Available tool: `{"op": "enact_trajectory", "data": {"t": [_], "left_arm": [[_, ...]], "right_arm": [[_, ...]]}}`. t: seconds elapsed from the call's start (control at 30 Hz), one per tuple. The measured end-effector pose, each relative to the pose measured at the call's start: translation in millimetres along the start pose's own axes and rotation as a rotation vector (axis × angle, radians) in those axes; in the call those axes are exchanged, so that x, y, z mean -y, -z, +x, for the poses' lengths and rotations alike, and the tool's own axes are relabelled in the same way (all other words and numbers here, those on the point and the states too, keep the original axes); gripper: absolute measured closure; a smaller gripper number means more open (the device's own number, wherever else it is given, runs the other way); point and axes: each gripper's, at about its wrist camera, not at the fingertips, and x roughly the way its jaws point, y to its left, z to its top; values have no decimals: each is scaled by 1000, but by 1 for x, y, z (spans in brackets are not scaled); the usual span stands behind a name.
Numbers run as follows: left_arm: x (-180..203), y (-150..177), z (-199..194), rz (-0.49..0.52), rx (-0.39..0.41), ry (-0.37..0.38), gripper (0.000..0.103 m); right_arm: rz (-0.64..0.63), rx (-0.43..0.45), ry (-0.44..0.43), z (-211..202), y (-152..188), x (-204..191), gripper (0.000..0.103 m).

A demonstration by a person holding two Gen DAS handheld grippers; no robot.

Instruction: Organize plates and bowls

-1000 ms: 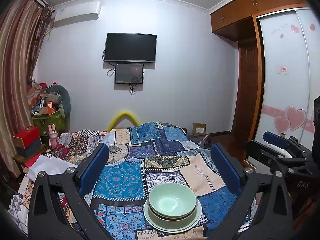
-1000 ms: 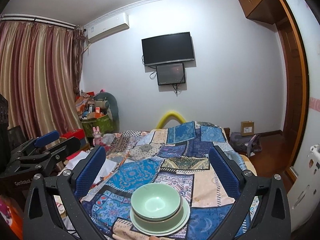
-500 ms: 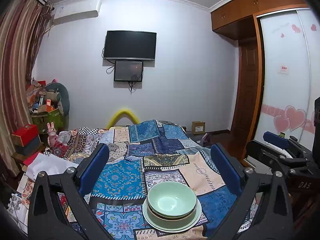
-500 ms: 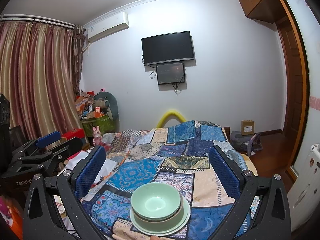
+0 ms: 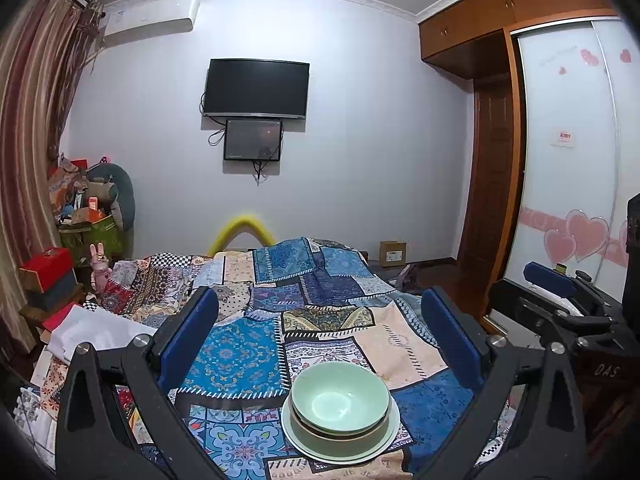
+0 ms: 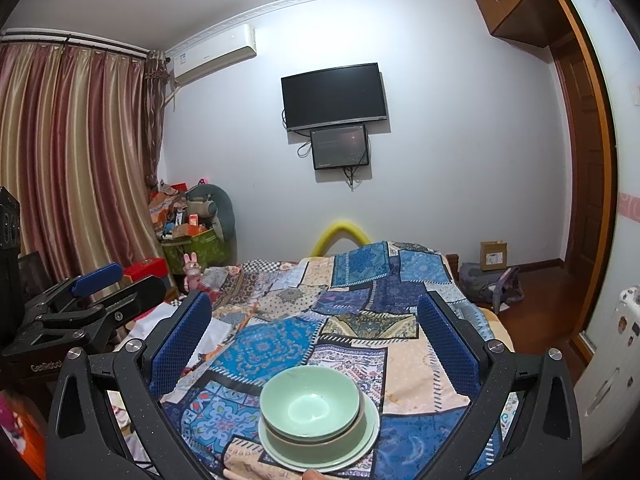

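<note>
A pale green bowl point(image 5: 340, 399) sits nested in a second bowl with a brown rim, on a pale green plate point(image 5: 385, 444). The stack rests on a patchwork cloth point(image 5: 240, 356). My left gripper point(image 5: 320, 340) is open and empty, held above and behind the stack. The stack shows in the right wrist view as the bowl point(image 6: 310, 402) on the plate point(image 6: 370, 434). My right gripper point(image 6: 314, 338) is open and empty, above the stack. Each gripper shows at the edge of the other's view.
The cloth covers a bed-like surface point(image 6: 420, 376). A white cloth point(image 5: 92, 330), a red box point(image 5: 46, 266) and piled clutter point(image 5: 92, 220) lie at the left. A wardrobe point(image 5: 568, 200) stands at the right, a cardboard box point(image 6: 493, 255) on the floor.
Both views have tilted slightly; the stack of bowls and the plate has not moved. Both grippers remain open.
</note>
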Motion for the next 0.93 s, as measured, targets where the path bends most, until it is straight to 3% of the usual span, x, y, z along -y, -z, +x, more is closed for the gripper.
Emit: {"op": "enact_trajectory", "data": {"t": [0.4, 0.93], "left_arm": [[0, 0, 1, -3, -6, 9, 0], [0, 2, 8, -14, -13, 8, 0]], "right_arm": [[-27, -6, 6, 3, -2, -1, 0], [50, -40, -6, 10, -1, 12, 0]]}}
